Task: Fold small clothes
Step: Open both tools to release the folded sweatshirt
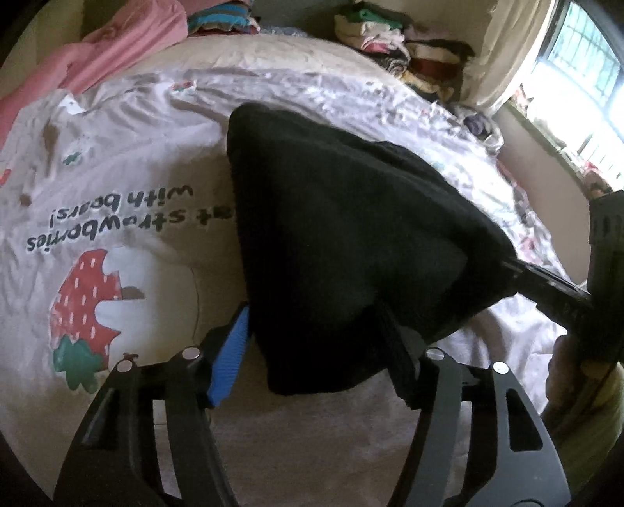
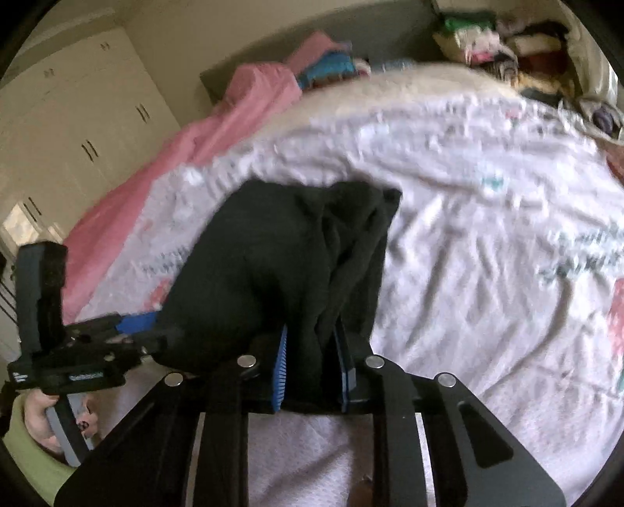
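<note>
Left claw (image 1: 312, 323) at 6 o'clock of its own view: roughly half open, black garment (image 1: 343, 218) hanging between the fingers. Blue pad (image 1: 230, 351) just brushing the cloth's edge at 7 o'clock, other finger buried under fabric. Impossible to tell whether pinched there or merely draped. Garment itself dead centre, seemingly clear of the strawberry-print sheet (image 1: 117, 218), stretched toward 3 o'clock into the right claw (image 2: 312, 351). Right claw nearly closed, both pads clamped on a bunched fold of the same cloth.

Risks, by judgement only:
- **On the left:** possibly a loose bite, so a slip of that corner and a collapse into a heap on the sheet.
- **In the middle:** thick bunching, layers unevenly caught, so a crooked fold line once laid down.
- **On the right:** grip on a gathered wad rather than a clean edge, so a twisted hem. Also a hard pull apart, dragging the cloth out of the weaker left hold.

Only in the left view:
- printed lettering and strawberry at 9 o'clock
- window (image 1: 577, 58) at 2 o'clock
- taut span of cloth running into the right claw's tip

Only in the right view:
- wardrobe (image 2: 78, 117) at 10 o'clock
- left hand (image 2: 39, 421) round its handle at 8 o'clock
- both right pads squarely on the cloth
- left claw's tip from the side

In both: pink blanket (image 2: 234, 117) and stack of folded clothes (image 2: 487, 35) at the far edge of the bed.
</note>
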A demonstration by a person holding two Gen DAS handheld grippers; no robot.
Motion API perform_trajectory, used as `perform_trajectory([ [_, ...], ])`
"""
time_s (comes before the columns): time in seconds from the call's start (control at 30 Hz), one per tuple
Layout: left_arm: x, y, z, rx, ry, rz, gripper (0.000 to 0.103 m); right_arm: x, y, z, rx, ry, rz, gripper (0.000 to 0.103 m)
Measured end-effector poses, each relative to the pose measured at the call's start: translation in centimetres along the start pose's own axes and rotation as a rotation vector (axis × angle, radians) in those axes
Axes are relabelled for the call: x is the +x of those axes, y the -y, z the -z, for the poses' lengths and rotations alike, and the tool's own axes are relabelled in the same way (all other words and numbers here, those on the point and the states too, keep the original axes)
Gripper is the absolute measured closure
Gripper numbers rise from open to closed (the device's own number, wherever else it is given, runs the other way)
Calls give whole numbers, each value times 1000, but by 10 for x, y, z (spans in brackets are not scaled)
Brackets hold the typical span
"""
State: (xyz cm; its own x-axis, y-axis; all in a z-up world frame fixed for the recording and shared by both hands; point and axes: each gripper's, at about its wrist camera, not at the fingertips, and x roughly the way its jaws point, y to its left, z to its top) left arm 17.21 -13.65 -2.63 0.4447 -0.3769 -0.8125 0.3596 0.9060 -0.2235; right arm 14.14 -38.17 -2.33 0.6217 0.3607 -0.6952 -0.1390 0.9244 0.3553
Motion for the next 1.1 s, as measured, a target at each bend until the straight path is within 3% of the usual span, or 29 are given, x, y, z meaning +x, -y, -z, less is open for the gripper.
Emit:
perform_trajectory([
  [0.07, 4, -2, 4, -8, -12, 3, 45, 12, 3, 8, 17, -28, 16, 81],
  [0.13, 7, -3, 6, -6, -18, 6, 43, 15, 6, 11, 46, -19, 18, 72],
  [0.27, 4, -3, 6, 4, -15, -3, 41, 13, 10, 14, 92, -1, 12, 68],
  [0.7, 1, -2, 4, 5, -3, -11, 32, -10, -4, 14, 39, 67, 99, 37],
  [0.73, 0, -3, 4, 4, -2, -10, 32, -10, -5, 14, 36, 67, 108, 30],
  [0.87, -2, -5, 2, -7, 5, -5, 28, -12, -6, 12, 25, 78, 133, 25],
  [1.0, -11, -8, 1, -21, 34, -12, 19, -21, -10, 12, 21, 110, 162, 8],
  [1.1, -22, -10, 1, -20, 61, -19, 10, -32, -15, 14, 16, 149, 171, 5],
])
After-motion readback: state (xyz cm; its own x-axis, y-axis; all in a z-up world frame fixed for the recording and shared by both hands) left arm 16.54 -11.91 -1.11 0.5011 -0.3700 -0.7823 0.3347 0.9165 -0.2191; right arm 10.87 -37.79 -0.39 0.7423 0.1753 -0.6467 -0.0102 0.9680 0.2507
